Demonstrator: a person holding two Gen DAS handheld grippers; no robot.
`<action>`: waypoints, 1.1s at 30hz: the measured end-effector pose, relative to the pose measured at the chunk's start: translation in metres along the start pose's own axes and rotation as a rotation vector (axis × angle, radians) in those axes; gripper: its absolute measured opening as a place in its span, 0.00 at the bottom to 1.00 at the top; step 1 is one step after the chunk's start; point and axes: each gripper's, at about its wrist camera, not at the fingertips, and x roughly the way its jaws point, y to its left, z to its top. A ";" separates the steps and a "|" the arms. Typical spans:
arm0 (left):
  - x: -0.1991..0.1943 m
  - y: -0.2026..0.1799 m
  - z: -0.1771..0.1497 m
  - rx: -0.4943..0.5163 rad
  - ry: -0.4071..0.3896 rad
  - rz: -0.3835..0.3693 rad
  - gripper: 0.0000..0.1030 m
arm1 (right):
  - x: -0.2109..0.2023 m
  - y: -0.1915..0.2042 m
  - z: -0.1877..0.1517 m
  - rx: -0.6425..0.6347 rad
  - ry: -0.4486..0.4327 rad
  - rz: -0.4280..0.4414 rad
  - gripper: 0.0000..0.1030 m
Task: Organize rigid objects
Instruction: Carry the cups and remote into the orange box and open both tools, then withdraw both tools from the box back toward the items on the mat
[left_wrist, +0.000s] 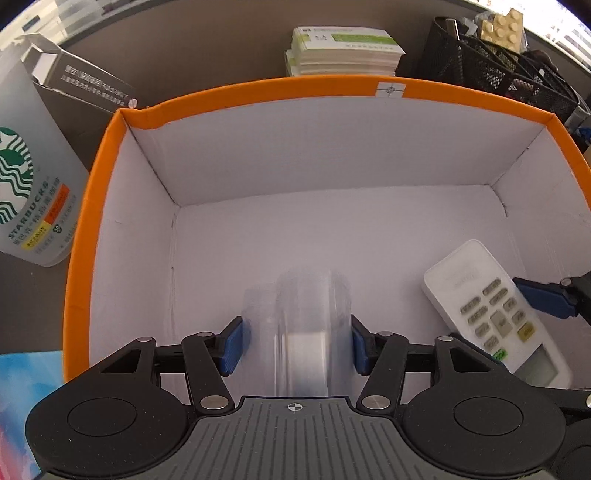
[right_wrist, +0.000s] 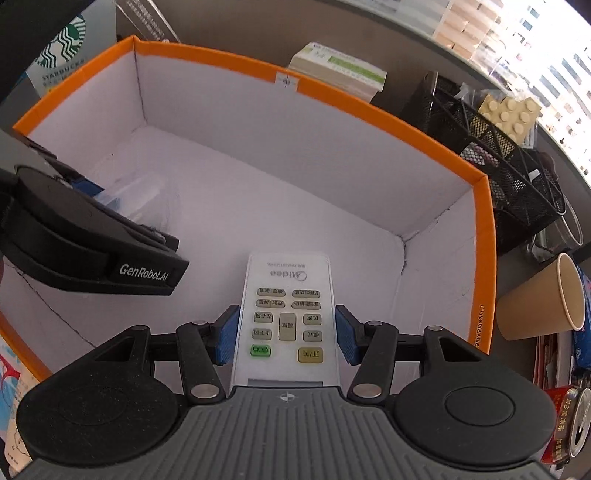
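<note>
The big orange-rimmed cardboard box with white inner walls (left_wrist: 369, 147) takes up most of what I see, and both my tools are down inside it; its white floor lies bare toward the far wall and the far right corner, so there is free room ahead of me, while the left wall stands close beside my left tool. Outside the box, on the desk, a frosted Starbucks cup (left_wrist: 29, 192) sits just off the left wall, a stack of white and green booklets (left_wrist: 343, 48) lies behind the far wall, a black wire-mesh organiser (right_wrist: 491, 147) stands past the far right corner, and a brown paper cup (right_wrist: 543, 299) leans beside the right wall. My left gripper (left_wrist: 295, 343) points toward the far wall, its blue pads (left_wrist: 232, 345) parted wide with a clear plastic tumbler (left_wrist: 314, 332) between them; the right pad touches it, the left pad seems to meet a fainter clear shape beside it, and I cannot tell if I truly grip. My right gripper (right_wrist: 286, 334) reaches in near the right wall, level with the floor, fingers half open around a white Midea remote control (right_wrist: 286, 317) lying face up, its buttons between my pads, both pads at its edges.
</note>
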 end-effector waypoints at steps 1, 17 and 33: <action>-0.001 -0.001 -0.001 0.007 -0.004 0.005 0.56 | 0.001 -0.001 0.001 0.001 0.008 0.003 0.49; -0.039 0.005 -0.008 -0.025 -0.054 -0.043 0.86 | -0.029 0.006 0.000 -0.031 -0.071 -0.070 0.77; -0.123 0.012 -0.035 -0.010 -0.337 -0.031 0.97 | -0.125 0.015 -0.013 -0.011 -0.298 -0.105 0.84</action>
